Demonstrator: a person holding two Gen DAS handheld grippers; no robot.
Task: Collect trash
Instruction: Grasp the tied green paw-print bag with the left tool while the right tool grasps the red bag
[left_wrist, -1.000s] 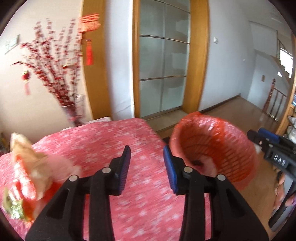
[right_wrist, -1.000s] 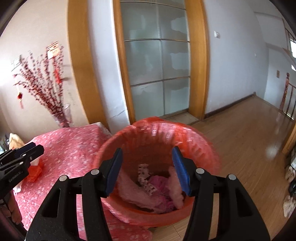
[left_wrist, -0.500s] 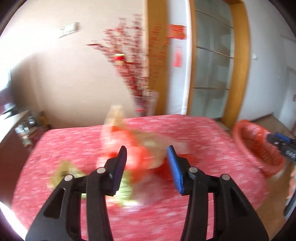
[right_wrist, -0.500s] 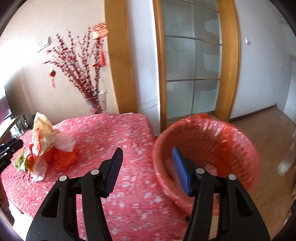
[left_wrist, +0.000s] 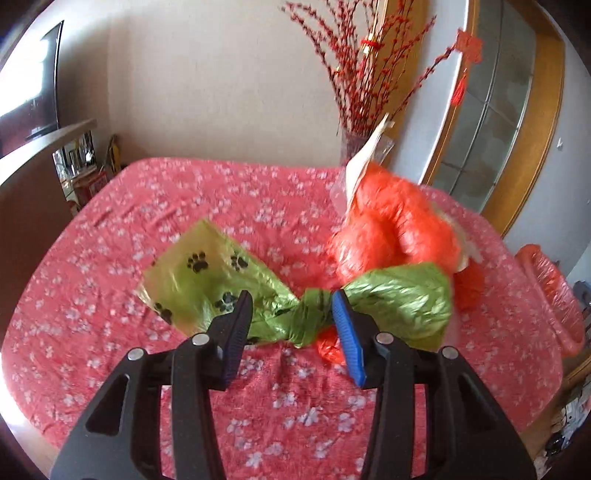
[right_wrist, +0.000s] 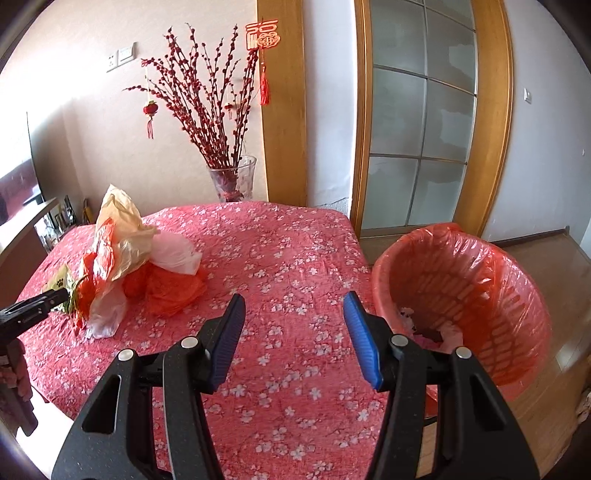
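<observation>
On the red flowered tablecloth lies a green paw-print bag, knotted in the middle. My left gripper is open, and the knot sits just past its tips without touching the pads. Behind the green bag is a crumpled orange bag with tan paper sticking up. The right wrist view shows the same trash pile at the left, with the left gripper at its edge. My right gripper hovers open above bare cloth. The orange-lined basket stands off the table's right side with some trash inside.
A glass vase of red branches stands at the table's back edge. A dark cabinet flanks the table on the left. A wood-framed glass door and wooden floor lie behind the basket.
The left gripper swung away from the basket, across the table to the trash pile, and now faces the green bag. The right gripper shifted from over the basket to over the table.
</observation>
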